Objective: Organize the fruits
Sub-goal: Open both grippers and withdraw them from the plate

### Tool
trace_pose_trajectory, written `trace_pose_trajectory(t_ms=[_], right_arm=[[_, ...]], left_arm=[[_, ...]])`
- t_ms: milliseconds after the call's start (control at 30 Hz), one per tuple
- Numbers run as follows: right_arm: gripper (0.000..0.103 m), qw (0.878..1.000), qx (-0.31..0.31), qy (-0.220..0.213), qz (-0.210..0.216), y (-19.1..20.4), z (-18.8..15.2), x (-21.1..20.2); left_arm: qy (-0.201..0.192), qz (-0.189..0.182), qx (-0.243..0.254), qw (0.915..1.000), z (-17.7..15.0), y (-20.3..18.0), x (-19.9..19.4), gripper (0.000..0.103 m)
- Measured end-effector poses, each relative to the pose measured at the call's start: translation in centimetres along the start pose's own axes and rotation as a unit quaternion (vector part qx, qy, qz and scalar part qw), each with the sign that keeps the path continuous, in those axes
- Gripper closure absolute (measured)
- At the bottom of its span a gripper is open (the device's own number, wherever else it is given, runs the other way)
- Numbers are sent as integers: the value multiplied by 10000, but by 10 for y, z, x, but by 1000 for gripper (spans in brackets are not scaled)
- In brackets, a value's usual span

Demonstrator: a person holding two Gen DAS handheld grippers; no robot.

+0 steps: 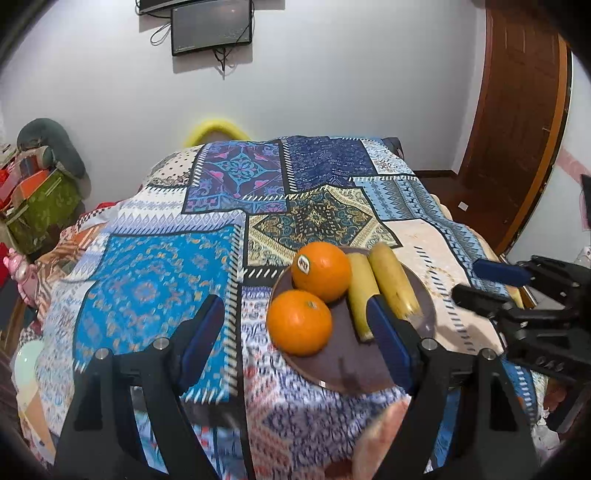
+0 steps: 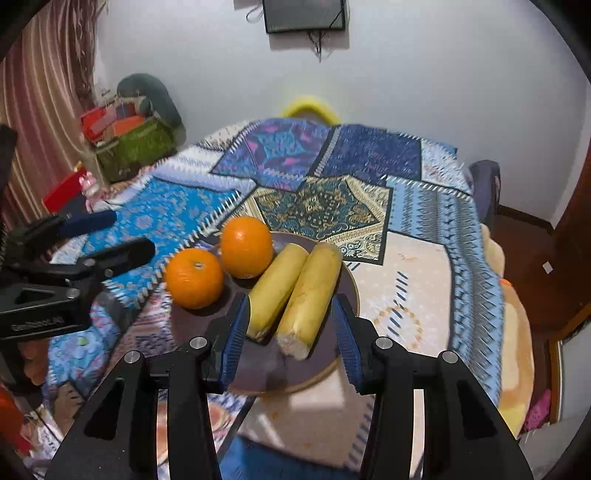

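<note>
A dark brown plate (image 1: 351, 363) (image 2: 258, 373) on the patchwork-covered table holds two oranges and two peeled-looking yellow bananas. The stickered orange (image 1: 320, 271) (image 2: 246, 246) sits behind the nearer orange (image 1: 299, 323) (image 2: 194, 278). The bananas (image 1: 393, 282) (image 2: 314, 295) lie side by side to the right of the oranges. My left gripper (image 1: 295, 339) (image 2: 110, 236) hovers open over the plate's near side, holding nothing. My right gripper (image 2: 291, 336) (image 1: 487, 284) stands open with the banana ends seen between its blue pads (image 2: 236, 332); the pads do not press on them.
The patterned cloth (image 1: 166, 277) covers the whole table. A green box of clutter (image 1: 40, 206) stands at the far left, a yellow chair back (image 1: 216, 127) behind the table, a wooden door (image 1: 517, 110) at the right, and a dark screen (image 1: 212, 26) on the wall.
</note>
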State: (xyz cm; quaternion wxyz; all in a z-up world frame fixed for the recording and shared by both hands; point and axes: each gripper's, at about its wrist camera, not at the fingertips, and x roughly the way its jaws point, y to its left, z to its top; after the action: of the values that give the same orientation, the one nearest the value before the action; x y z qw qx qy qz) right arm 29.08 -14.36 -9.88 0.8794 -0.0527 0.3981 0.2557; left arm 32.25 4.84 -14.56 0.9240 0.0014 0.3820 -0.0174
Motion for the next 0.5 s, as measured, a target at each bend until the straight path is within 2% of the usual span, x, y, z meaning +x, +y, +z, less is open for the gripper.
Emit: trace_pose_trajectory(t_ms=[300, 500], right_arm=[[60, 9990, 132, -405, -115, 15, -17, -73], [58, 9982, 272, -481, -218, 15, -38, -103]], left_arm=[[-113, -18, 32, 9999, -29, 1, -71, 21], [-52, -77, 92, 9999, -53, -5, -102, 20]])
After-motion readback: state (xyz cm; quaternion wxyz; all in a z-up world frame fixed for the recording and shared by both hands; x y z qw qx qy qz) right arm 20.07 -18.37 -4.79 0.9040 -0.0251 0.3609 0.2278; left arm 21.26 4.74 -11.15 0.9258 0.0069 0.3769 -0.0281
